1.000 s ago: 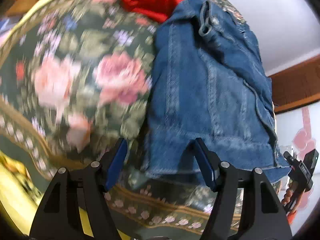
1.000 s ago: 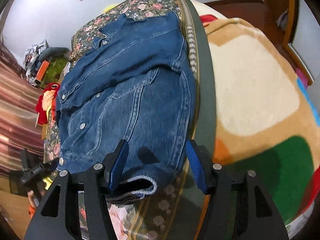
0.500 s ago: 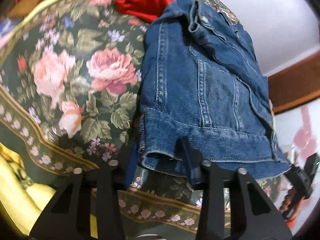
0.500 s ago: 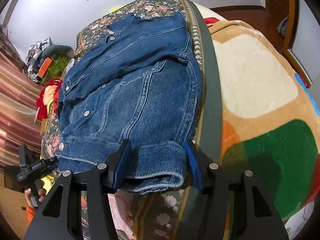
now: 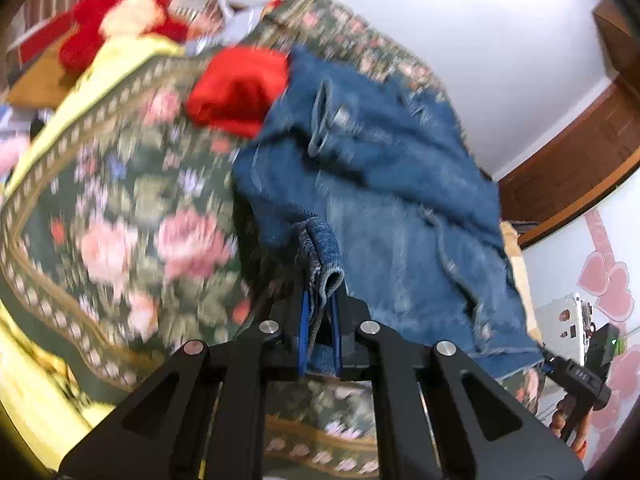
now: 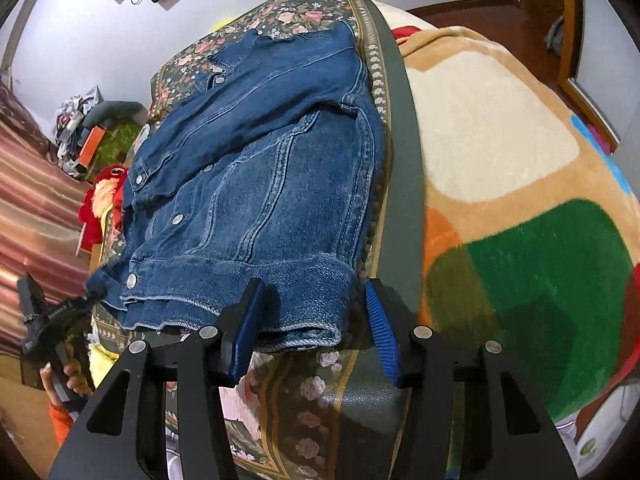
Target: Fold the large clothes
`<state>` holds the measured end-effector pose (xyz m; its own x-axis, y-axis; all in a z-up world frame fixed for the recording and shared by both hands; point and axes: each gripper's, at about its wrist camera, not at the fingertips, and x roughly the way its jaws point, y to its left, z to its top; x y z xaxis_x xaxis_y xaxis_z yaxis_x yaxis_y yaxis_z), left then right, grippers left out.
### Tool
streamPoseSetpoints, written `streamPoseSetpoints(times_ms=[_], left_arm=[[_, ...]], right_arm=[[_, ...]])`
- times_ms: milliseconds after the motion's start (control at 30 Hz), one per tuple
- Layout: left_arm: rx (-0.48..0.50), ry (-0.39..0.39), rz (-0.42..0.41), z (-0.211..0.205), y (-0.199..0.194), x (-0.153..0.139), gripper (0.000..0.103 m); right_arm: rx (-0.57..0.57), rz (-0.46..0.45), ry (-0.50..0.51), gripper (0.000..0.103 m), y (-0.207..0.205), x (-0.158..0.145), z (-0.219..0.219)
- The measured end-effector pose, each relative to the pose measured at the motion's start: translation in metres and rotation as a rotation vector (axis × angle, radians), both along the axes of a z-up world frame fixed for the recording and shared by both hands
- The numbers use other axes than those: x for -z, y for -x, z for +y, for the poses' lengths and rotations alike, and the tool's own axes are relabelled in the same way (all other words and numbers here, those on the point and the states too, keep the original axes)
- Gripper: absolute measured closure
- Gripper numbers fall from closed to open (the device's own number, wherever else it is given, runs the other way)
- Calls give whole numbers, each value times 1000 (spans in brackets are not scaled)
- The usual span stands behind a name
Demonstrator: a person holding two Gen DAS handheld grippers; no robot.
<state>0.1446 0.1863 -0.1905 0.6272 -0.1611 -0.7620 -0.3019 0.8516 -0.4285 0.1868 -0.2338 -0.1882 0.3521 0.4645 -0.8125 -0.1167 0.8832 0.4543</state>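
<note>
A blue denim jacket (image 5: 392, 184) lies buttoned-side up on a floral bedspread (image 5: 120, 208). My left gripper (image 5: 320, 312) is shut on the near left corner of its hem, and the pinched denim bunches up above the blue pads, lifted off the bed. In the right wrist view the jacket (image 6: 260, 160) spreads away from me. My right gripper (image 6: 314, 292) straddles the near right hem corner. Its left finger (image 6: 244, 320) lies against the denim, while the right one stands clear of it. The left gripper (image 6: 52, 320) shows at the far left.
A folded red garment (image 5: 240, 92) sits by the jacket's collar. A red plush toy (image 5: 116, 20) lies beyond the bed edge. To the right of the bedspread (image 6: 312, 396) spreads a beige, orange and green blanket (image 6: 500, 152). A hand (image 6: 60, 380) holds the left gripper.
The left gripper went from wide open to shut on the hem corner and rose with it. The right gripper slid forward over the right hem corner, and its jaws narrowed a little.
</note>
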Motion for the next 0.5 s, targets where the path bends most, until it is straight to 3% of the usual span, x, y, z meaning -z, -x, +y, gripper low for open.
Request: streamPoseSetpoints(times_ms=[67, 233, 500], left_arm=[[8, -14, -44, -1, 4, -16, 95], [29, -61, -116, -7, -19, -47, 95], [38, -74, -213, -2, -49, -83, 95]], right_arm=[[2, 10, -27, 56, -3, 4, -1], [-10, -15, -30, 83, -11, -4, 3], [-58, -220, -35, 89, -50, -62, 26]])
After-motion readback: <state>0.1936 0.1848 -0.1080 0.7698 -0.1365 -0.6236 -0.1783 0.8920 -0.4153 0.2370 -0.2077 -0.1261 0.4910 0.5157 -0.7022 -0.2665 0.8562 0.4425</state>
